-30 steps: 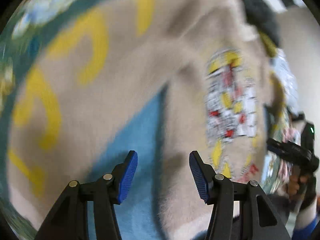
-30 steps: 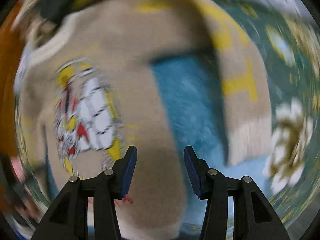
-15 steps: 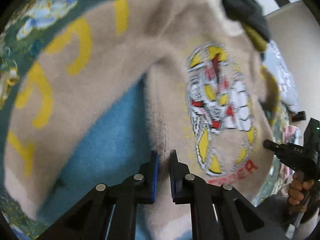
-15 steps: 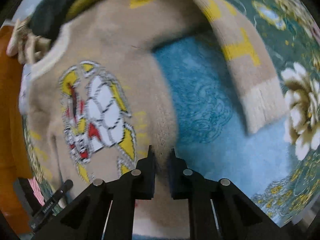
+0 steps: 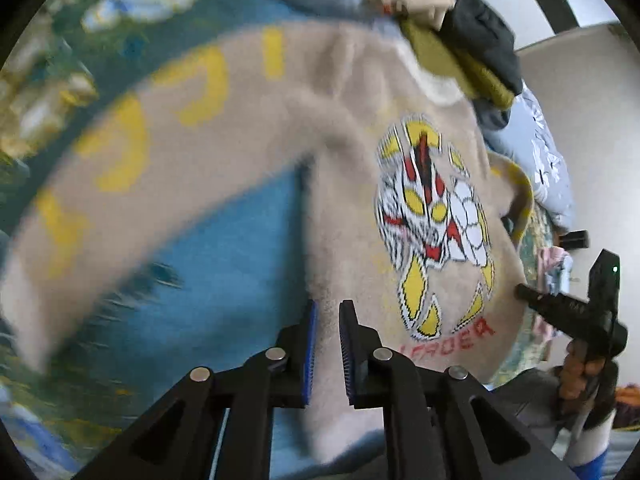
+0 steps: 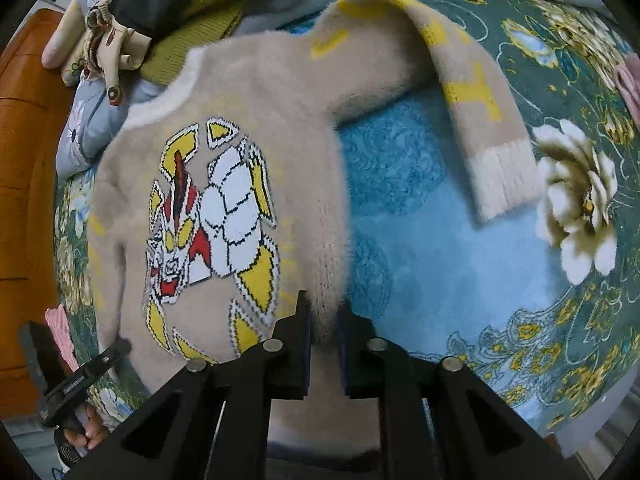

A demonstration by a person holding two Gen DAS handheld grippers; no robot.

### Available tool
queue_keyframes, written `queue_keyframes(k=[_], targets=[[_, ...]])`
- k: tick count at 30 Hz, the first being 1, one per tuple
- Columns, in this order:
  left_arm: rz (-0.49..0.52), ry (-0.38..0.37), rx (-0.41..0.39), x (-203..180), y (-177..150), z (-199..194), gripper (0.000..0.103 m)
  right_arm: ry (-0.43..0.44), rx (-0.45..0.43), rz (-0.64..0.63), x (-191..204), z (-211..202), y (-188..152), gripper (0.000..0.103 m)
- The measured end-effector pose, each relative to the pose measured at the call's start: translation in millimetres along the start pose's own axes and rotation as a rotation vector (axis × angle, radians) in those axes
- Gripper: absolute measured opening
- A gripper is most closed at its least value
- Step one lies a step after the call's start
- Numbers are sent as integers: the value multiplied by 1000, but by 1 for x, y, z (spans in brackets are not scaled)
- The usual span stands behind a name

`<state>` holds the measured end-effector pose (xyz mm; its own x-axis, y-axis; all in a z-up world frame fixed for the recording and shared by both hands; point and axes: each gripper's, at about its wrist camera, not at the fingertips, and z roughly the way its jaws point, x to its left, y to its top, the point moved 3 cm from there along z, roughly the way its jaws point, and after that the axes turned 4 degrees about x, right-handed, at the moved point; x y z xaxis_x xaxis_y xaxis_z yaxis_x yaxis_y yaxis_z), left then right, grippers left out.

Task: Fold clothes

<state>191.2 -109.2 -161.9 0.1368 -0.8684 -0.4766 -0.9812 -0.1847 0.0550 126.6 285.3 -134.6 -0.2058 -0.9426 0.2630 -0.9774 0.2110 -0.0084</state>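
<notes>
A fuzzy beige sweater (image 5: 352,208) with a yellow, red and white robot print lies face up on a blue and green floral blanket (image 5: 224,264). It also shows in the right wrist view (image 6: 256,128). My left gripper (image 5: 325,312) is shut on the sweater's side edge near the hem. My right gripper (image 6: 323,312) is shut on the opposite side edge near the hem. One sleeve (image 6: 472,92) with yellow letters and a cream cuff lies spread out on the blanket.
A pile of other clothes (image 6: 188,8), dark, mustard and floral, sits beyond the sweater's collar. An orange wooden headboard (image 6: 24,140) stands at the left in the right wrist view. A pale wall (image 5: 592,120) is at the right in the left wrist view.
Both grippers were open a second ago, then closed on the sweater's side edges. Since then the view has drawn back a little, with both still shut on the fabric.
</notes>
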Motion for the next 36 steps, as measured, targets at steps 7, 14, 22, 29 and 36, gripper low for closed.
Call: queue_keyframes(k=[7, 14, 22, 29, 36], targets=[[-507, 201, -178, 125, -27, -52, 42, 46, -193, 110, -8, -24, 10, 47], [-697, 102, -219, 167, -49, -34, 45, 115, -221, 182, -9, -12, 17, 47], [-701, 106, -247, 158, -33, -40, 5, 178, -261, 251, -24, -14, 16, 47], [-497, 105, -479, 100, 43, -134, 5, 223, -280, 241, -23, -14, 23, 47], [-337, 97, -549, 44, 84, -158, 5, 287, -284, 286, -29, -7, 32, 47]])
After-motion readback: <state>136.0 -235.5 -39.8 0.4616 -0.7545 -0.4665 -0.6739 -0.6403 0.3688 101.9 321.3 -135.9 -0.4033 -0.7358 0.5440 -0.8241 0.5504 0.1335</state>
